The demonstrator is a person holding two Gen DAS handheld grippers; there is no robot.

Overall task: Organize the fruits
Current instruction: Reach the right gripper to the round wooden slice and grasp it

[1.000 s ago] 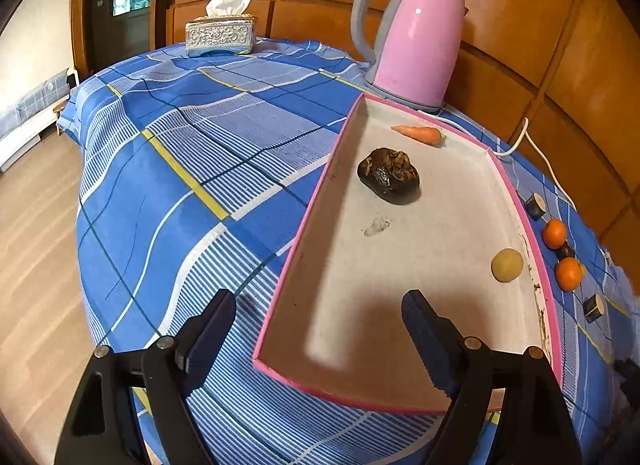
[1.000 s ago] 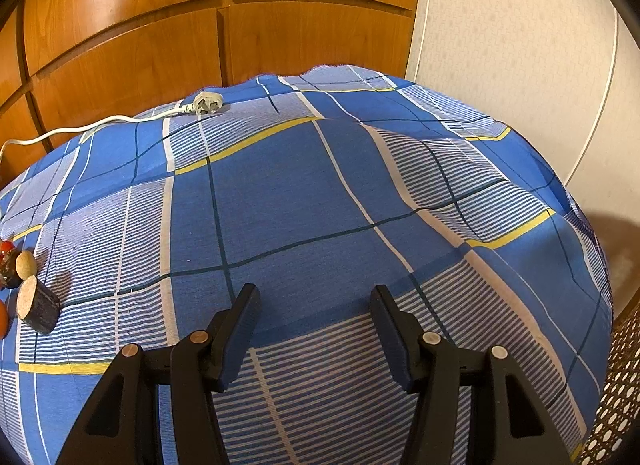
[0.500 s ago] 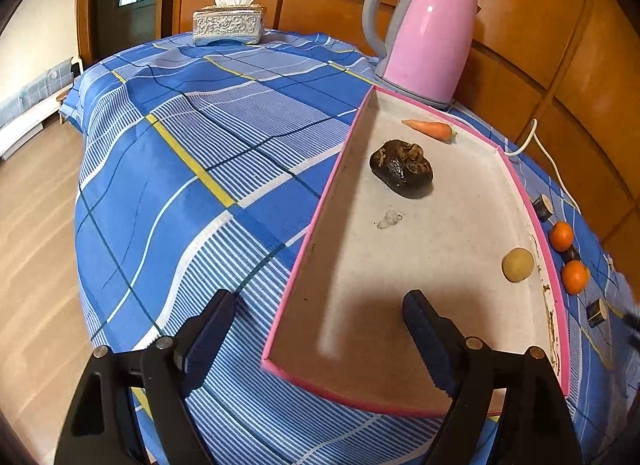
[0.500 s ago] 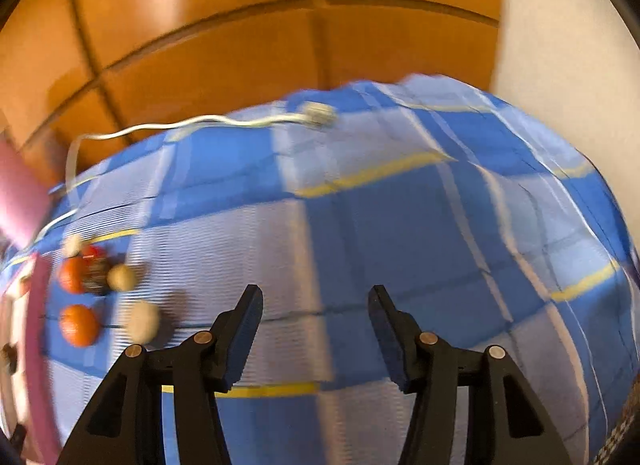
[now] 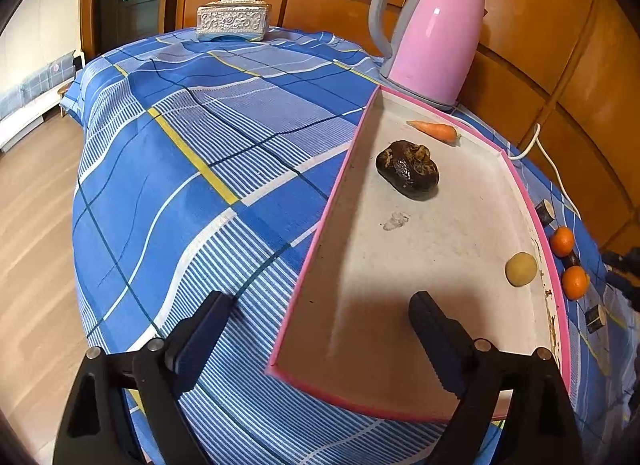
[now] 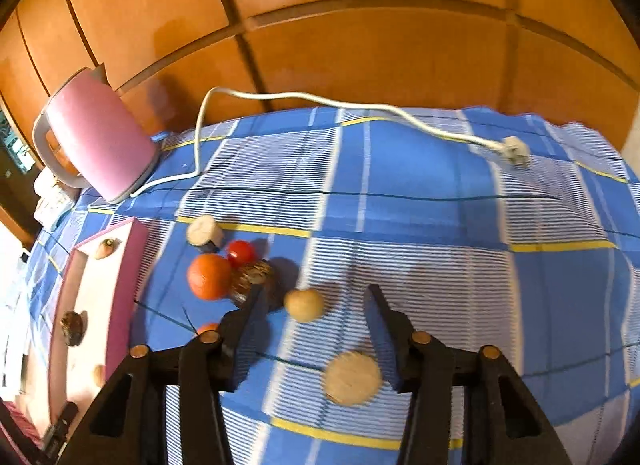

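Left wrist view looking steeply down past its fingers (image 5: 200,335) onto pink-rimmed tray (image 5: 320,233), right wrist view tilted down over fruits beside it, tray (image 6: 128,265) and pink kettle (image 5: 432,37) shared by both (image 6: 96,133).

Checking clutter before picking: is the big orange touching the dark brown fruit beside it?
Touching: the right wrist view shows the big orange pressed against the dark brown fruit, no gap.

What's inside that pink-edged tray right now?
In the tray lie a small carrot, a dark lumpy piece and a round tan fruit. The left gripper's finger hides part of the near floor.
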